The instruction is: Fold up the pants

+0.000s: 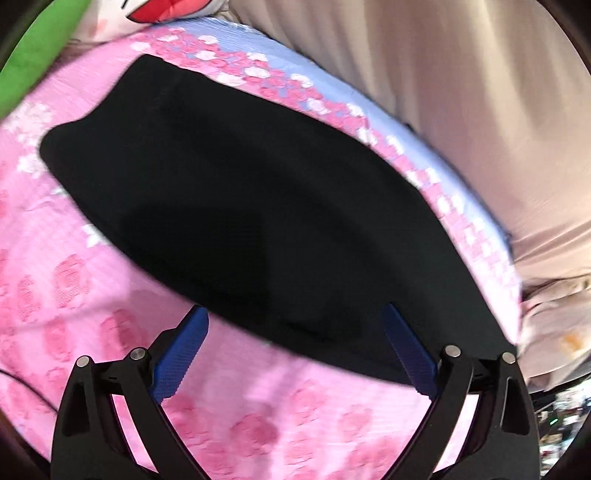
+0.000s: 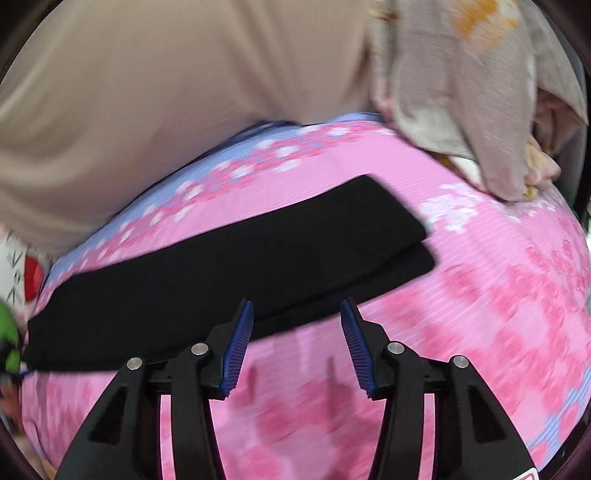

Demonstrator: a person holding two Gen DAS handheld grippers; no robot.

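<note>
The left gripper [image 1: 295, 325] is seen nearest in the left wrist view, jaws spread wide, blue pads [image 1: 181, 354] apart, nothing pinched between them. The near hem of the pants [image 1: 236, 192] sits in the gap between the fingertips; whether it is touched cannot be told. The right pad overlaps the dark cloth in the picture.

The right gripper [image 2: 297, 317] is seen nearest in the right wrist view, jaws partly spread, nothing clamped. Its pad tips [image 2: 240, 347] are lined up with the near edge of the pants [image 2: 229, 266]; contact cannot be told because of blur.

The pants are black, laid flat on a pink flowered bedspread [image 1: 74, 295], already folded into a long band. In the right wrist view two stacked layers are shown at the band's right end, the upper one set slightly back from the lower.

Beyond the pants, a pale blue strip with pink and white flowers [image 2: 207, 177] is run along the bedspread's far edge. Behind that strip a beige curtain [image 2: 166, 74] is hung. To the right of the pants, farther back, a heap of grey and cream printed cloth [image 2: 461, 103] is piled on the bedspread. To the left of the pants, a green plush item [image 1: 37, 48] and a white cushion with red print [image 1: 162, 14] are seen.
</note>
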